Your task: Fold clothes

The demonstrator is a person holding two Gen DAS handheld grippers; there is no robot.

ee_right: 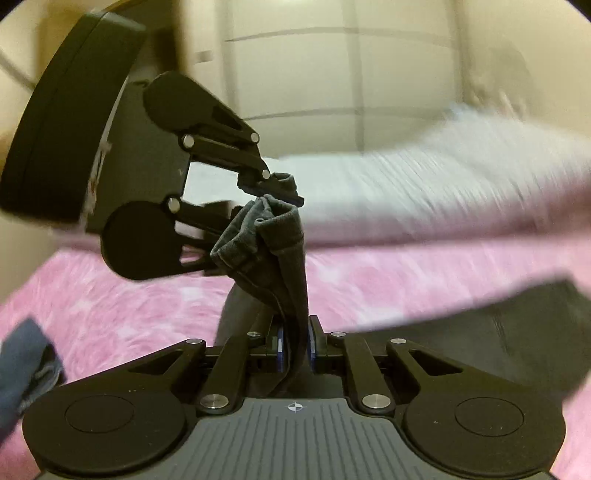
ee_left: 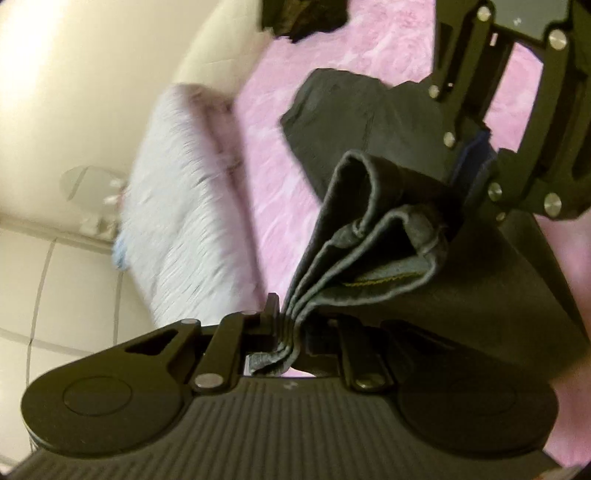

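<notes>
Left jaws: I read my left gripper (ee_left: pixel 286 338) as pinching a stack of several layers of the dark grey garment (ee_left: pixel 369 236); the layered edge runs straight between the pads at the lower centre of the left wrist view.
Right jaws: my right gripper (ee_right: pixel 295 345) is pressed together on a thinner bunch of the same cloth, which rises from the pads toward the middle of the right wrist view.
Garment, place: held up off the bed between the two grippers, with its free part trailing down onto the pink blanket (ee_left: pixel 388 48) in the upper centre of the left view.
Garment, long axis: from each set of jaws the cloth leads away toward the other gripper, so I judge the held edge to be short and slack, looped into folds rather than taut.
Nearer hand: both grippers sit close together on one edge; neither looks nearer to the trailing part, as far as I can tell.
Key relation for the next move: the loose body lies beyond and below the jaws, so laying the held edge over it looks like the fold to come.
Other cloth: a black item (ee_left: pixel 303 18) at the top of the left view; a blue piece (ee_right: pixel 22 373) at the lower left of the right view.
Bedding: a pale ribbed pillow (ee_left: pixel 184 206), blurred.
Containers: none visible.
</notes>
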